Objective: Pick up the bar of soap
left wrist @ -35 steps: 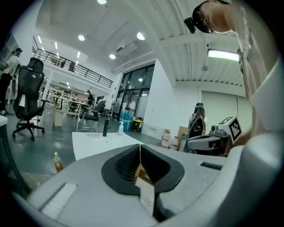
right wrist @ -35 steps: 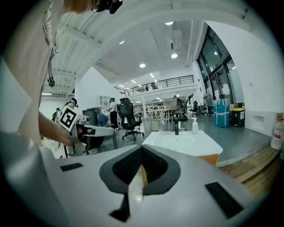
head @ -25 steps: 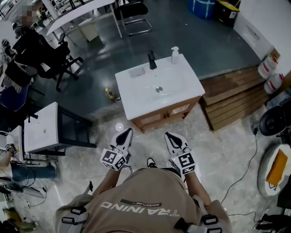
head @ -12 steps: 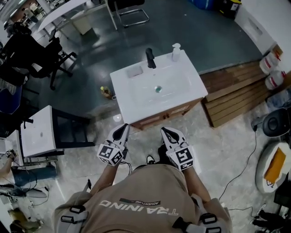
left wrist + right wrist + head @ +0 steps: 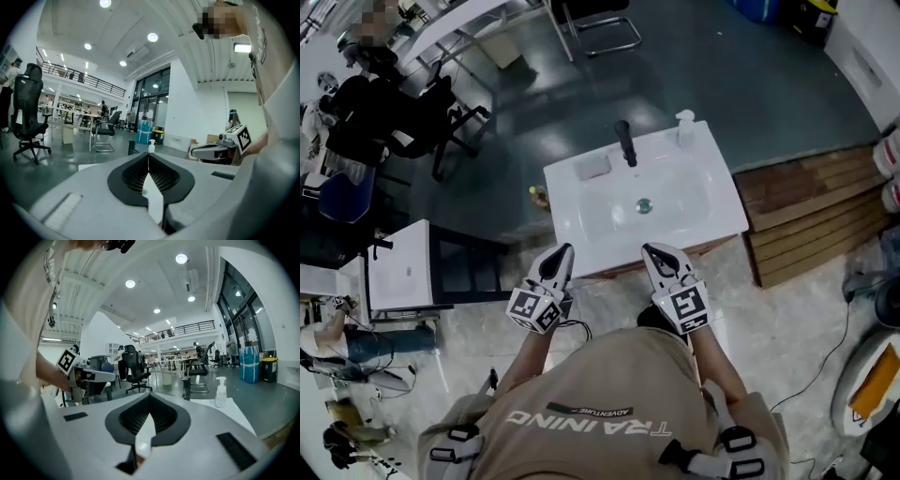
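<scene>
The bar of soap [image 5: 592,167] is a pale rectangle at the back left of the white sink top [image 5: 581,220], left of the black faucet [image 5: 625,142]. A white pump bottle [image 5: 684,128] stands at the back right corner. My left gripper [image 5: 562,251] and right gripper [image 5: 652,251] hover side by side at the sink's front edge, well short of the soap. Both are shut, with nothing between the jaws. The left gripper view shows its jaws [image 5: 148,158] closed, pointing at the pump bottle [image 5: 151,146]. In the right gripper view the jaws [image 5: 150,398] are closed too.
A small white table [image 5: 403,267] stands left of the sink, with black office chairs [image 5: 441,117] behind it. Wooden pallets [image 5: 811,211] lie to the right. A cable [image 5: 825,352] runs over the floor at the right. People are at the far left.
The sink has come closer in the head view. Both grippers now sit at its front edge, still shut and side by side.
</scene>
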